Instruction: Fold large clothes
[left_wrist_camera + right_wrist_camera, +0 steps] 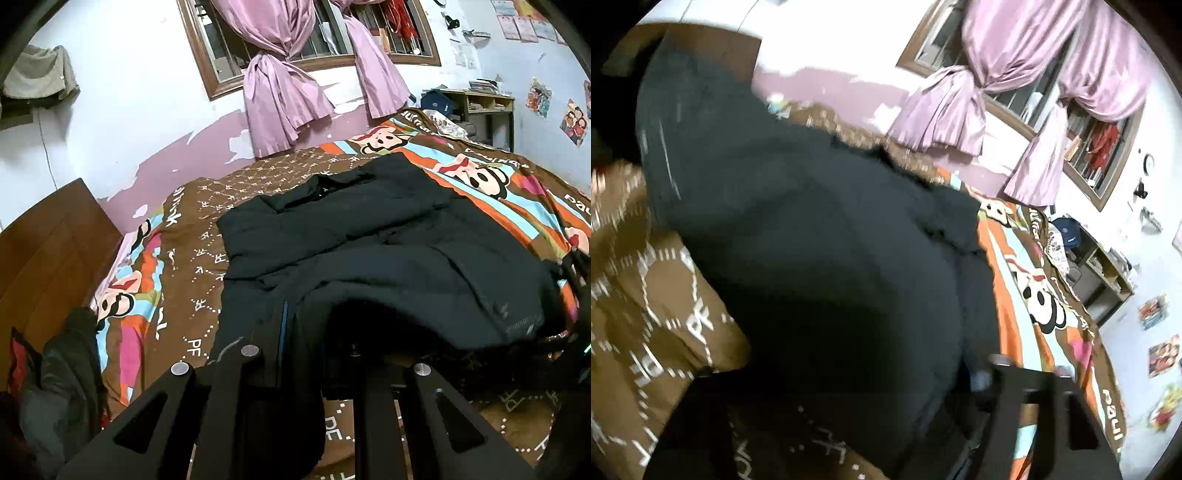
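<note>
I see one black padded jacket (pixel 369 236), matte and puffy, lying on the brown cartoon-print bedspread (pixel 192 221). Left gripper (pixel 303 362) is clamped on its lifted hem. Right gripper (pixel 1015 373) is blurred, buried in fabric; can't tell its state. Two pink curtains (pixel 280 96).

"PF" letters across brown bedspread (pixel 192 236)

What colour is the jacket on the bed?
Black, or very dark navy; the jacket shows best in the left wrist view.
</note>
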